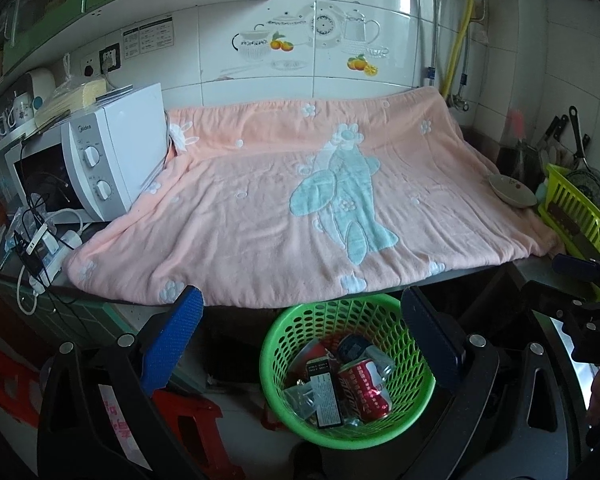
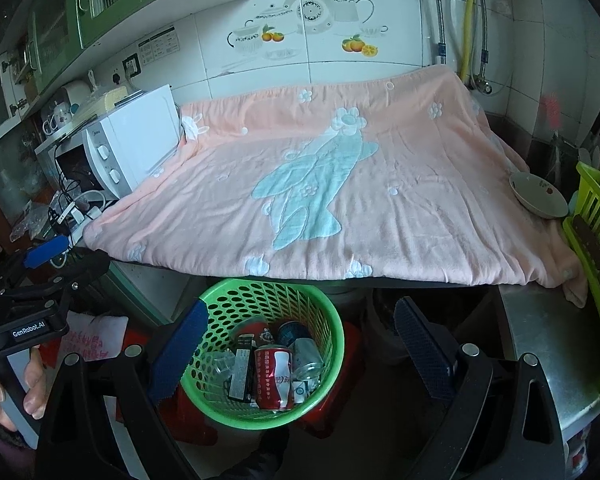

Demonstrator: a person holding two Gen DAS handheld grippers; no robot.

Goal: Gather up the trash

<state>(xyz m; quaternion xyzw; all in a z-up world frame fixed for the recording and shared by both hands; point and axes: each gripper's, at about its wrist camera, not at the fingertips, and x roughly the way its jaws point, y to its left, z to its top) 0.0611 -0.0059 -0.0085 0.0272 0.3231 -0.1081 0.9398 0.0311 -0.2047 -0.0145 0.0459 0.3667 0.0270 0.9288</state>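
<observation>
Hanging at 6 o'clock below the counter (image 1: 540, 270), one green basket (image 1: 416, 364) holds one red can (image 1: 366, 390), two paler cans and wrappers; both grippers' jaws gape empty: left (image 1: 300, 344), right (image 2: 304, 354).

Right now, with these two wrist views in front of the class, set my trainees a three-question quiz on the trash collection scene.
1. True or false: the red can lies inside the green basket.
2. Which item sits on the pink blanket? A) a kettle B) a bowl C) a plate
3. Fill in: the left gripper and the right gripper both stand ____, holding nothing.

Key: 1 true; 2 B; 3 open.
</observation>
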